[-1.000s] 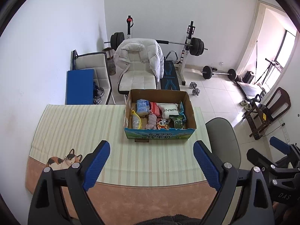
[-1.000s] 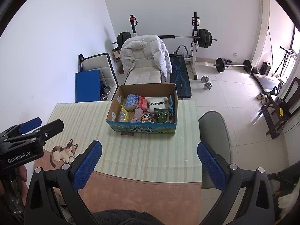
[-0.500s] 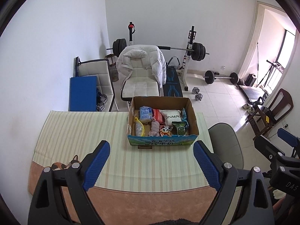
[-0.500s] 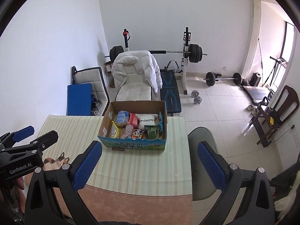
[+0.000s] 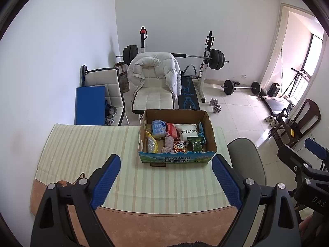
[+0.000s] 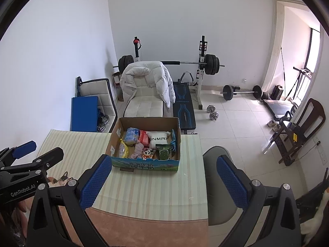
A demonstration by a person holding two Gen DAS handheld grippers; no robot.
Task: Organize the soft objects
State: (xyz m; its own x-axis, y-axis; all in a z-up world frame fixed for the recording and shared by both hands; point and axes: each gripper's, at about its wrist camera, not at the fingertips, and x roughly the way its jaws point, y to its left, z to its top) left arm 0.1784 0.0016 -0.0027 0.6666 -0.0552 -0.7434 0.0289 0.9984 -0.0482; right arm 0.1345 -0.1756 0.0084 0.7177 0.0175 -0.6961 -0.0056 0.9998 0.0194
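Observation:
An open cardboard box [image 5: 176,158] stands on the striped tablecloth at the table's far side; it also shows in the right wrist view [image 6: 144,163]. It holds several soft packets: a blue pack [image 5: 158,128], a white pillow-like bag [image 5: 186,132], a pink cloth [image 5: 168,144], a yellow-edged pouch [image 5: 151,144], a green packet [image 5: 197,144]. My left gripper [image 5: 165,180] is open and empty, above the table's near half. My right gripper [image 6: 162,182] is open and empty, to the right of it. Each gripper appears at the edge of the other's view.
A striped cloth [image 5: 82,144] with a cat print covers the table. A grey chair [image 5: 246,160] stands at the table's right side. Behind the table are a white chair with a white jacket [image 5: 154,74], a blue pad [image 5: 90,105], a weight bench and dumbbells.
Both grippers have pulled back and risen from the table; the box looks smaller and further away. Both stay open and empty.

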